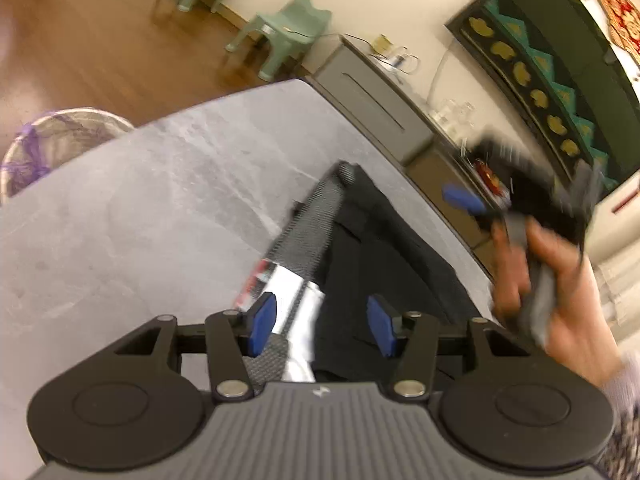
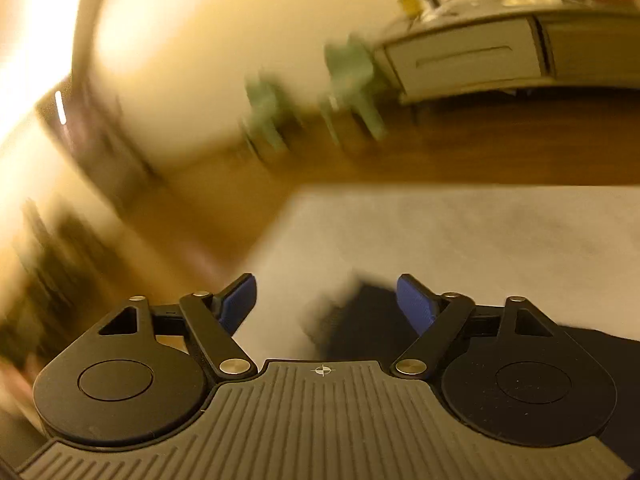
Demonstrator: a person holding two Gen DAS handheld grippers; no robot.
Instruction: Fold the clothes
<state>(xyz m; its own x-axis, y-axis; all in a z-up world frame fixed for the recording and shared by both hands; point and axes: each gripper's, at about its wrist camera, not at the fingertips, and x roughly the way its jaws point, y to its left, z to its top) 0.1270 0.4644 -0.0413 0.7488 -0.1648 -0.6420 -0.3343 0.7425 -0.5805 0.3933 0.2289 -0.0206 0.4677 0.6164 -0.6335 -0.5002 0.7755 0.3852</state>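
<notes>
A dark garment [image 1: 392,248] with a grey knit waistband [image 1: 316,216] and a white label [image 1: 288,284] lies on the grey marble table [image 1: 140,200]. My left gripper [image 1: 322,326] hovers low over its near end. Its blue pads [image 1: 262,322] stand apart, one over the label and one over the black cloth, and pinch nothing. A hand [image 1: 560,300] holds my right gripper [image 1: 476,204] at the right, blurred, beyond the garment's edge. In the right wrist view my right gripper [image 2: 327,304] is open wide over the table [image 2: 480,232], above a blurred corner of the dark garment [image 2: 360,328].
Two green plastic chairs [image 1: 288,36] stand on the wooden floor by the wall. A grey cabinet [image 1: 372,96] with small items on top runs behind the table's far edge. A basket with purple trim [image 1: 44,148] sits off the table's left side.
</notes>
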